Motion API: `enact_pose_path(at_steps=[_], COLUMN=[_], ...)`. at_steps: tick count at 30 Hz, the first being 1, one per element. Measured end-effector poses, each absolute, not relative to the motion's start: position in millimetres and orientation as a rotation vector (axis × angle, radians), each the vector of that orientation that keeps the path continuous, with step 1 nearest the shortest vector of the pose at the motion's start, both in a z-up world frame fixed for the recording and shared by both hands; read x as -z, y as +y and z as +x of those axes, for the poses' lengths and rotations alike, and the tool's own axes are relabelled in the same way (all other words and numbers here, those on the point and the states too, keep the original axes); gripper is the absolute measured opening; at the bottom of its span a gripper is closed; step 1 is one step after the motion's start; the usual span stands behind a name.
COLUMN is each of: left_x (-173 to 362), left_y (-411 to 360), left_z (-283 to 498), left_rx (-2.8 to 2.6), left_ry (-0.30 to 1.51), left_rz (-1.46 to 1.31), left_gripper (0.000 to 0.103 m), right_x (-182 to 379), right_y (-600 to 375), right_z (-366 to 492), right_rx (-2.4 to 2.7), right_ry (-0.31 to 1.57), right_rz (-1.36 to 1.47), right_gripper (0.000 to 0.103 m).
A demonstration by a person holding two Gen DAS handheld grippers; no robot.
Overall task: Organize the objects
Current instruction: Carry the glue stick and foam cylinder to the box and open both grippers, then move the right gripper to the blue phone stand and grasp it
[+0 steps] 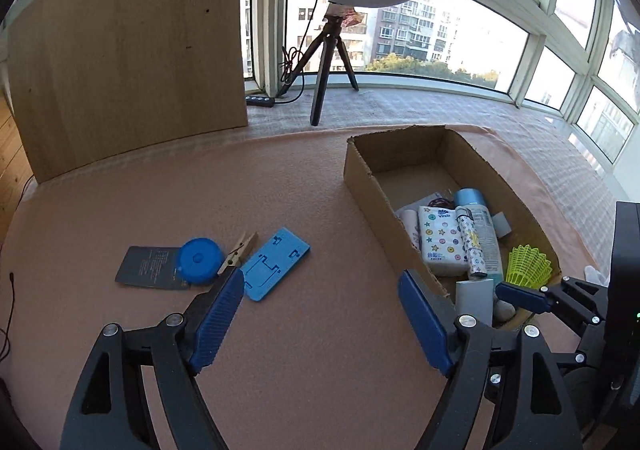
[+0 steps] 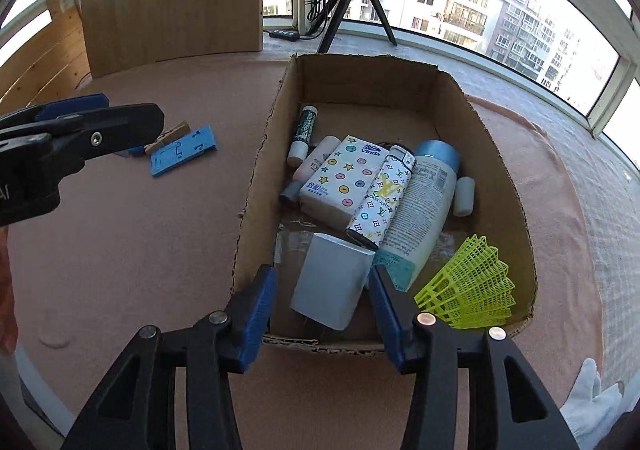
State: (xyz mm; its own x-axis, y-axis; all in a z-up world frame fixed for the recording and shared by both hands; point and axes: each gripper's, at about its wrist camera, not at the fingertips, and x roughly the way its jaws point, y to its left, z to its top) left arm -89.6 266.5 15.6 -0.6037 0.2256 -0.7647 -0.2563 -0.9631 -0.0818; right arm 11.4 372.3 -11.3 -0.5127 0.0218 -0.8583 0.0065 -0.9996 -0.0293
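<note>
My left gripper [image 1: 320,290] is open over the pink mat with nothing between its fingers. Just beyond its left finger lie a blue flat stand [image 1: 276,264], a wooden clothespin [image 1: 240,250], a blue round tape measure [image 1: 199,260] and a dark card [image 1: 148,268]. My right gripper [image 2: 322,282] is open at the near end of the cardboard box [image 2: 256,185]. A white-grey small box [image 2: 332,286] lies between its fingers, and a gap shows at the left pad. The cardboard box also holds a tissue pack [image 2: 344,177], a patterned case [image 2: 384,197], a bottle [image 2: 424,209] and a yellow shuttlecock [image 2: 472,290].
A ring light on a black tripod [image 1: 328,61] stands on the window ledge behind the mat, with a power strip [image 1: 260,101] beside it. A tall wooden board [image 1: 128,49] stands at the back left. A white-gloved hand [image 2: 592,402] shows at the lower right.
</note>
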Motion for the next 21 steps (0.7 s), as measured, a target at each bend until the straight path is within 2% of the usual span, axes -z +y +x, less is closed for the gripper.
enact_pose_path(at_steps=[6, 11, 15, 21], left_x=[-7.5, -3.7, -4.8, -5.2], left_y=[197.5, 127.7, 74.5, 1.3], left_z=[-76.3, -63.6, -50.1, -20.9], left_rx=[-2.668, -2.75, -2.819, -2.909], left_ry=[-0.036, -0.107, -0.154, -0.266], left_rz=[-1.278, -1.323, -1.338, -1.367], left_gripper=[0.086, 0.088, 0.088, 0.089], right_x=[8.7, -25.7, -37.0, 9.9], right_y=[351.4, 343.6, 304.3, 260.3], right_z=[9.3, 20.0, 5.6, -41.9], right_rx=[-2.692, -2.701, -2.803, -2.83], right_ry=[-0.096, -0.053, -0.065, 0.298], right_rz=[-1.551, -1.329, -1.281, -1.514], right_gripper=[0.045, 0.045, 0.058, 0.059])
